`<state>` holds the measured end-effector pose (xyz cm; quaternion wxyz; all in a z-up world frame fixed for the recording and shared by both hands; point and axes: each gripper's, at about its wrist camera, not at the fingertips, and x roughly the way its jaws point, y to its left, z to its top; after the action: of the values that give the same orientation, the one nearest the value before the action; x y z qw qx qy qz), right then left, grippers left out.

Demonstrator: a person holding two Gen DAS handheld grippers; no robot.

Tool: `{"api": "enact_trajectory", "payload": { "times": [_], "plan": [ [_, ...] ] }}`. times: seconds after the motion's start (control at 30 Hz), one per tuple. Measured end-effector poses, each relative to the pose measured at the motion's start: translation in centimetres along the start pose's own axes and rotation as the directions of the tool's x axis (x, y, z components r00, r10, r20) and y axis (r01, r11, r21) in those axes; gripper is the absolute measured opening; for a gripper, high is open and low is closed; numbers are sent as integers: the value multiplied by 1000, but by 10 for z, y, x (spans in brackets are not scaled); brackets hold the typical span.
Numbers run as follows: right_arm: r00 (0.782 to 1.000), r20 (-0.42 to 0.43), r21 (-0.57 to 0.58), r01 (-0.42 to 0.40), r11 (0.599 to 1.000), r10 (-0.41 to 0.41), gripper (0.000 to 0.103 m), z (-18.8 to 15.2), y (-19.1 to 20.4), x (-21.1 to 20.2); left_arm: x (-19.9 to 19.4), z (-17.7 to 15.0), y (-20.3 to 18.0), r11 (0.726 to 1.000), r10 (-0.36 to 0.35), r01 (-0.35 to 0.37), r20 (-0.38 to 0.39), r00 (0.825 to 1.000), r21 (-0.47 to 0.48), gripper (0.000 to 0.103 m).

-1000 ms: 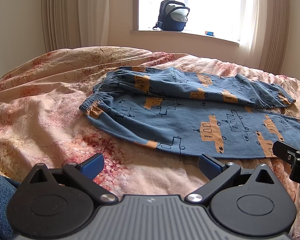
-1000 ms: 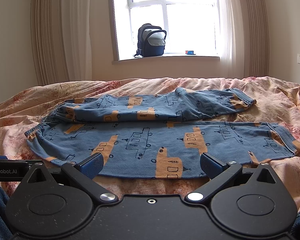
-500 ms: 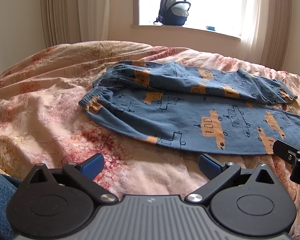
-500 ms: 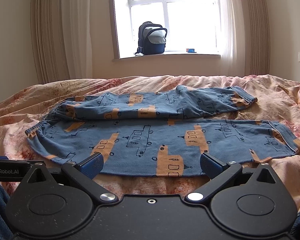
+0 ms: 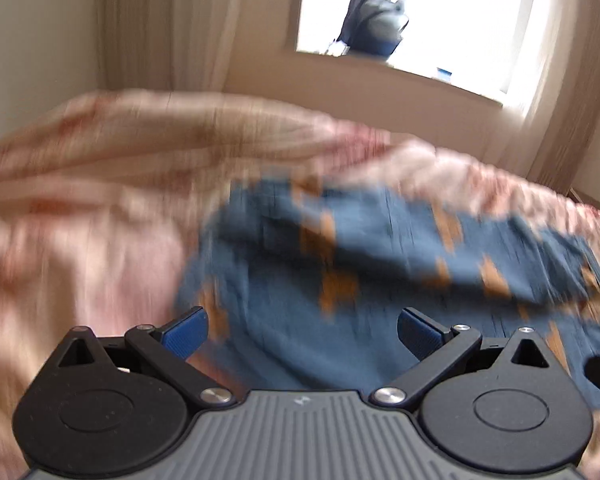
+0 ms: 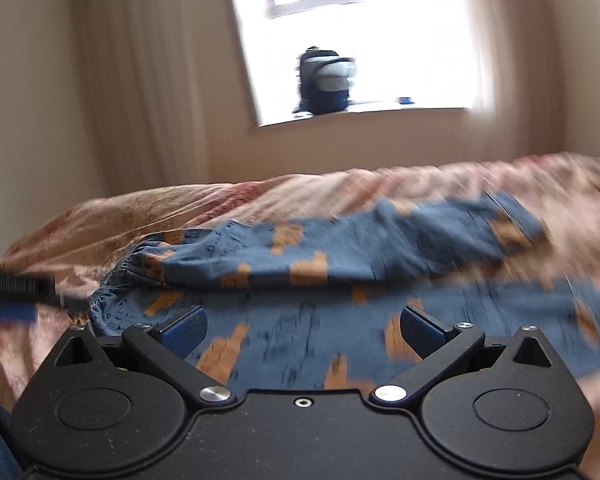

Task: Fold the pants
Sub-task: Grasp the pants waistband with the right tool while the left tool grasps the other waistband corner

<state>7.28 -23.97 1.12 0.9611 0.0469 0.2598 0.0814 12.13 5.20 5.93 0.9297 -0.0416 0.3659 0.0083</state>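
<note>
Ahead of both wide-open, empty grippers, left gripper (image 5: 302, 330) and right gripper (image 6: 304, 330), pants (image 6: 300, 320) lie unfolded on bed (image 6: 140, 208); folding not started.

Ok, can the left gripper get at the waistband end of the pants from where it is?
Probably yes. The left gripper is open and empty, the pants lie spread on the bedspread, and nothing sits between its fingers and the waistband end. The view is blurred, so contact can't be judged.
</note>
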Motion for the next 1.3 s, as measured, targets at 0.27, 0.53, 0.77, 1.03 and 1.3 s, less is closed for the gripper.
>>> {"api": "enact_trajectory", "payload": {
  "times": [0.27, 0.53, 0.77, 1.03, 1.3],
  "plan": [
    [969, -197, -303, -205, 931, 149, 103, 82, -48, 145, 131, 116, 25, 948, -127, 107, 48, 991, 301, 103],
    [864, -418, -321, -429, 844, 280, 94, 136, -60, 276, 231, 141, 25, 822, -167, 250, -204, 965, 511, 103],
    [772, -566, -314, -528, 789, 291, 67, 127, -52, 325, 260, 160, 52, 814, -288, 439, -393, 873, 380, 94],
    [794, -571, -354, -467, 810, 209, 54, 114, -47, 332, 262, 151, 48, 795, -282, 489, -494, 822, 359, 39],
    [866, -493, -507, -362, 782, 81, 1, 104, -22, 310, 213, 146, 41, 819, -265, 389, -324, 908, 421, 1]
  ]
}}
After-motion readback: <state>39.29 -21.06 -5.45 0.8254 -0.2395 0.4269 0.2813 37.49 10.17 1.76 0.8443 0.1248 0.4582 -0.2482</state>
